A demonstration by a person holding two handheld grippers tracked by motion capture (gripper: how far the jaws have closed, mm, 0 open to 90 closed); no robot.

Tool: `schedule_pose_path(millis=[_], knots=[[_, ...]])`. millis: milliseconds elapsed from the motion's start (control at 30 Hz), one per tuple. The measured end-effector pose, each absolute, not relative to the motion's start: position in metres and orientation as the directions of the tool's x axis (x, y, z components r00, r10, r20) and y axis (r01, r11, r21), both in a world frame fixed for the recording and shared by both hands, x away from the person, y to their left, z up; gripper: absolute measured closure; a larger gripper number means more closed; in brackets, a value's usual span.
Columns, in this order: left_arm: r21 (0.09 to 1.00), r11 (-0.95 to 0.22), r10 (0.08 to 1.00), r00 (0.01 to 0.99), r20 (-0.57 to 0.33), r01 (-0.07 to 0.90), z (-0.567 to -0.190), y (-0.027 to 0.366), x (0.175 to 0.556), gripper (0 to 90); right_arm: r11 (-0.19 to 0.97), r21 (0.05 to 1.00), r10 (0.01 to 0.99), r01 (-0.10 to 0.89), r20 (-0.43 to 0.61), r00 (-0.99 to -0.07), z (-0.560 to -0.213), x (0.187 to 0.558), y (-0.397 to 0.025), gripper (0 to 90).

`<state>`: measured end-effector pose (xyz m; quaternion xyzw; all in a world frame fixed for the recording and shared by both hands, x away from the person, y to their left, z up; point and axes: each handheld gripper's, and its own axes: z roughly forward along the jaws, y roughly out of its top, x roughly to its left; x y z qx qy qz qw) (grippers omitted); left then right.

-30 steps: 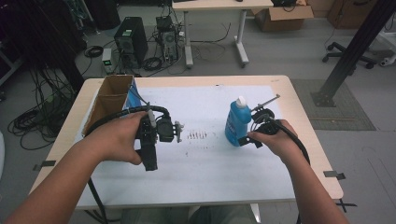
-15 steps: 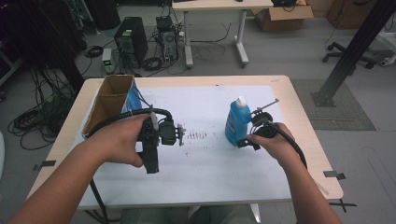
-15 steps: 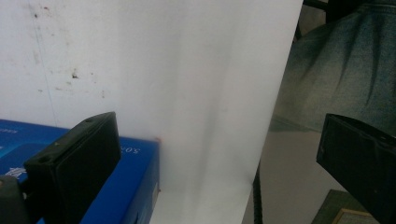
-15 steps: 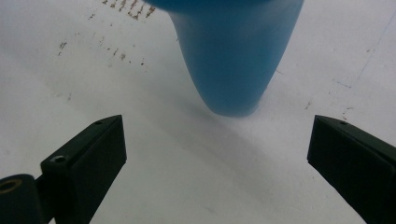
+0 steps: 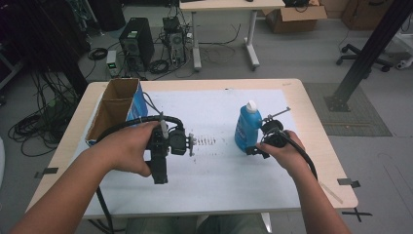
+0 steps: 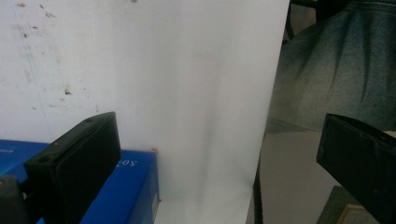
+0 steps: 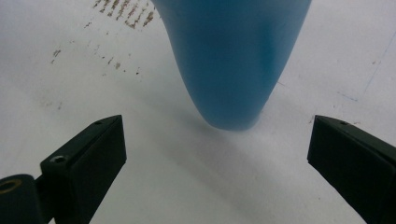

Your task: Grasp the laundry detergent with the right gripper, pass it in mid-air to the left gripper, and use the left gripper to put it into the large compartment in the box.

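Note:
A blue bottle with a white cap stands upright on the white sheet, right of centre. My right gripper sits low beside its base. In the right gripper view the bottle's base stands just ahead of the right gripper, whose jaws are wide open and apart from it. My left gripper is held over the sheet left of centre, pointing toward the person. It is open with nothing between the jaws, over the sheet's near edge and the person's jeans.
An open cardboard box with a blue side stands at the table's left rear. Brown smudges mark the sheet between the grippers. The wooden table edge runs close on the right. Cables trail from both grippers.
The left gripper has drifted slightly right and toward the person. The right gripper stays beside the bottle, barely moved.

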<state>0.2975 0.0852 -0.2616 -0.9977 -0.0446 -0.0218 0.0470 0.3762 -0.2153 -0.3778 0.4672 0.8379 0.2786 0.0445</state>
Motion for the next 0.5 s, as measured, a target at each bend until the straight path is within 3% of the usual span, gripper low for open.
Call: schedule_pose_path(millis=[500], knots=[[-0.096, -0.99, 0.099, 0.994, 0.052, 0.104, -0.2648, 0.0905, 0.2981, 0.2, 0.364, 0.615, 0.806, 0.7, 0.17, -0.567, -0.3873, 0.3765, -0.2133, 4.2]])
